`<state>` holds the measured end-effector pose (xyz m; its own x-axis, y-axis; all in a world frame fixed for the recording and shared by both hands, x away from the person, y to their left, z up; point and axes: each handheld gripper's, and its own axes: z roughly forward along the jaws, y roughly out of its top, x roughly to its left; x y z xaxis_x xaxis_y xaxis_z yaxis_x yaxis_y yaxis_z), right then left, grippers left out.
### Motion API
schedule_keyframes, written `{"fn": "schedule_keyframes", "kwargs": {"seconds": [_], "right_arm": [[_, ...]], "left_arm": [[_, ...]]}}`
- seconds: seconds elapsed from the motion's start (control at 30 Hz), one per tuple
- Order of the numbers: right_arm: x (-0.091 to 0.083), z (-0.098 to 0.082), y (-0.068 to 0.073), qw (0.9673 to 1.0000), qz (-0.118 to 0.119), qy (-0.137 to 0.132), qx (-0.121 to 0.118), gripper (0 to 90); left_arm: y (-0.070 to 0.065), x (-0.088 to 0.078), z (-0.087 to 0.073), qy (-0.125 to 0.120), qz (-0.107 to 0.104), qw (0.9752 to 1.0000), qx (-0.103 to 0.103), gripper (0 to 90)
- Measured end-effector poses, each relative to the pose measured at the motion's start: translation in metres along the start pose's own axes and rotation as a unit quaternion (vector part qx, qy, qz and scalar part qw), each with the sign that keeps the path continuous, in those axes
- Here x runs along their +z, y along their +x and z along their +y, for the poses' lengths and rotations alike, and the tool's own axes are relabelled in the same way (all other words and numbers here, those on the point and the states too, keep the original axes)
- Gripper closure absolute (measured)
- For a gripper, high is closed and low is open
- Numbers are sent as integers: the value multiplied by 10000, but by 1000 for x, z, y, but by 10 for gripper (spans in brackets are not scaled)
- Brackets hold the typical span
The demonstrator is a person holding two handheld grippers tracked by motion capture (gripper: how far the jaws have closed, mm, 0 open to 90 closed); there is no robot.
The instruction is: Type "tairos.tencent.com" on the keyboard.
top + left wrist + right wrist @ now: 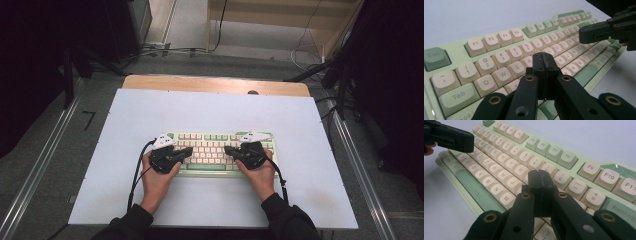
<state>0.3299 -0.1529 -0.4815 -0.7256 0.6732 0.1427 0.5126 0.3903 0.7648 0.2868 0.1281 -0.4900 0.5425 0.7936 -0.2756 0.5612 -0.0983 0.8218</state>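
A pale green keyboard (210,137) with cream keys lies in the middle of the white table top. My left gripper (189,150) hovers over its left half, jaws pressed together with nothing between them. In the left gripper view the shut tips (543,58) sit just above the keyboard (506,47) near the R key. My right gripper (227,149) is over the right half, also shut and empty. Its tips (539,175) hang above the keyboard (564,160) near the O and P keys. Each gripper view also shows the other gripper's shut black jaws farther off.
The white table top (150,110) has free room on all sides of the keyboard. A wooden strip (215,84) runs along the far edge. Cables and dark stands (340,75) lie on the floor beyond the table.
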Motion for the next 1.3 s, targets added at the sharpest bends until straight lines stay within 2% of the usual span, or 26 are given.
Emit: {"fn": "schedule_keyframes", "kwargs": {"seconds": [0.43, 1.3], "right_arm": [[9, 5, -1, 10000, -52, 20, -2, 876], [12, 6, -2, 10000, -92, 30, -14, 876]], "left_arm": [[3, 0, 0, -26, 78, 10000, -31, 900], [5, 0, 0, -5, 86, 10000, -28, 900]]}}
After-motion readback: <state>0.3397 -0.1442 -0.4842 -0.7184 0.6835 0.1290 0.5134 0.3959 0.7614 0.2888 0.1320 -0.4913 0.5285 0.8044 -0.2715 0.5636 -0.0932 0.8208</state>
